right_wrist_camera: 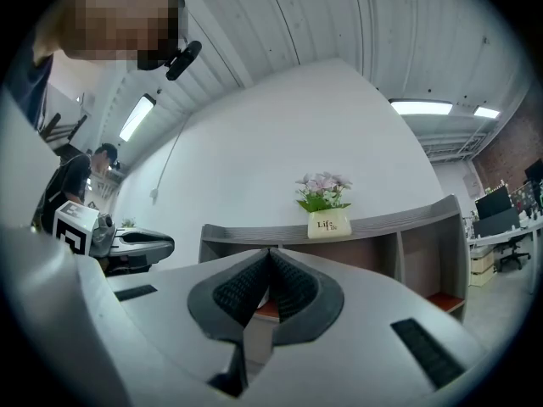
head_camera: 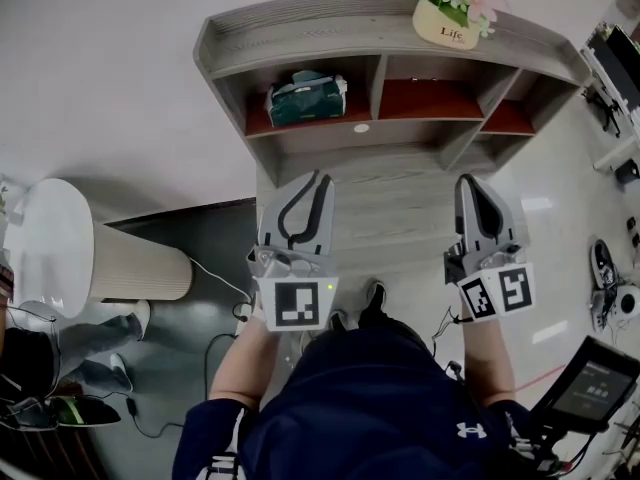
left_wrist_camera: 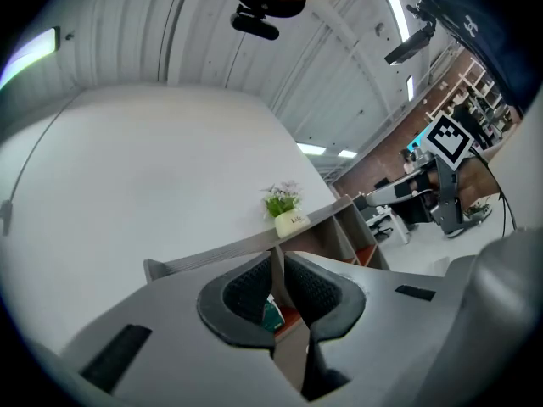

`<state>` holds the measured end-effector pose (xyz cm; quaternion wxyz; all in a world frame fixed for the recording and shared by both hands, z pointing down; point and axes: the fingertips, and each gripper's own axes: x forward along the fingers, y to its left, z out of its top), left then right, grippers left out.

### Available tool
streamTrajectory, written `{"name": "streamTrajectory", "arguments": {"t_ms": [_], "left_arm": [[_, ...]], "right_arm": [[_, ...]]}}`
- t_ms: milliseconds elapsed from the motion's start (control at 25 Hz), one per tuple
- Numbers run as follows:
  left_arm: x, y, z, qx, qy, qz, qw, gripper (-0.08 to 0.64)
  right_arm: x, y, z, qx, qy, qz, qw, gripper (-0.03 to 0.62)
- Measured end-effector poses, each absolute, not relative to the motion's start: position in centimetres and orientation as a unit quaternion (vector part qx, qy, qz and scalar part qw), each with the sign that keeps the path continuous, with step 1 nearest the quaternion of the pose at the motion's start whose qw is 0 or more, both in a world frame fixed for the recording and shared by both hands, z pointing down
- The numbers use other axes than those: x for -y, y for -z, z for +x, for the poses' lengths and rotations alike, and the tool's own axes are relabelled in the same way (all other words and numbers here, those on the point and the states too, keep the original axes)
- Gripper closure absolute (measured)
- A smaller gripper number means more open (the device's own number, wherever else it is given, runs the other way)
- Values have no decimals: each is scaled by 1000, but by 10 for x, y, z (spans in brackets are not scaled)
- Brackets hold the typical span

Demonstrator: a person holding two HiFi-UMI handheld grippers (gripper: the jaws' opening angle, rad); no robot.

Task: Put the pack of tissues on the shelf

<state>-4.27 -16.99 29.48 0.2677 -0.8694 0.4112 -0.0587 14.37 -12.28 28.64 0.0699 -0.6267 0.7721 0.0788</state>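
As I look down from the head view: both grippers sit side by side in front of the shelf (head_camera: 300, 43), clear of it.
Left gripper (head_camera: 320, 180): jaws pressed together, nothing between them; I see the pads meet at the tips in its own view.
Right gripper (head_camera: 470, 183): jaws pressed together too, nothing pinched; I read that from its own view.
Tissues (head_camera: 306, 98): green pack with pale ends, lying in the shelf's left compartment on the red-brown board, near the divider; neither gripper touches it.
Tissues in left gripper view: I get a sliver of green behind the closed jaws, through the gap below the tips.
Shelf build: gray, curved, three open compartments in a row, each with a red-brown board.
Flower pot (head_camera: 448, 23): cream, pink and white flowers, upright on the shelf top, right of the tissues' compartment.
Marker cubes (head_camera: 296, 304): one on each gripper, facing the head camera.
Person: bare forearms, dark shirt; shoes (head_camera: 375, 296) show between the grippers.
Left side: white round top (head_camera: 45, 238); cables (head_camera: 215, 353) on dark floor.
Right side: screen (head_camera: 590, 383) on a stand, low in the picture.
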Motion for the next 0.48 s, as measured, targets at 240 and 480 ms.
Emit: {"name": "streamTrajectory", "arguments": {"t_ms": [240, 480], "left_arm": [[167, -298, -39, -408, 50, -875, 256, 503], [177, -304, -40, -405, 58, -879, 244, 503]], "right_arm": [[120, -287, 147, -773, -83, -625, 72, 583], [129, -295, 151, -774, -72, -626, 67, 583]]}}
